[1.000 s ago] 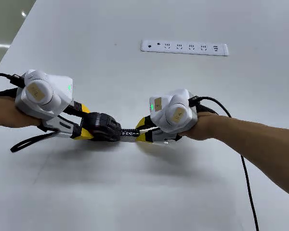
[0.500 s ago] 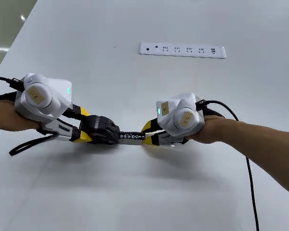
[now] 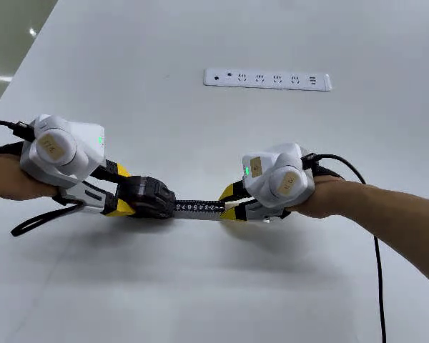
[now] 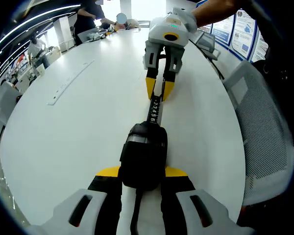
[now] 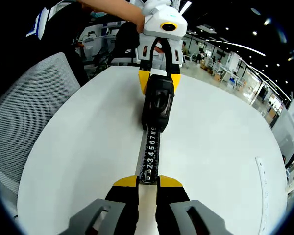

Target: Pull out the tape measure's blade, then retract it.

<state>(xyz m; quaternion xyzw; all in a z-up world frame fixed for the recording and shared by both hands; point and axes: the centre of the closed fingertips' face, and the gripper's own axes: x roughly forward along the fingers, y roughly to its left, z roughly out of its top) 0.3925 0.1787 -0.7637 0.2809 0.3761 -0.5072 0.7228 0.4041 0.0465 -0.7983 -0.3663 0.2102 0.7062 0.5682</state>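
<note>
Since the earlier frame, your right gripper (image 3: 230, 202) had drawn rightward, baring more blade (image 3: 199, 207). Its jaws were clamped on the blade's tip. Your left gripper (image 3: 123, 190) pinched the black tape measure (image 3: 147, 196). The blade ran left to right, low over the white table (image 3: 200, 286). Your right forearm (image 3: 386, 221) and left hand (image 3: 6, 179) reached inward, level.

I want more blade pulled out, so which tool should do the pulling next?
Right, probably. The right tool is shut on the blade tip, while the left tool clamps the case, anchoring it.
</note>
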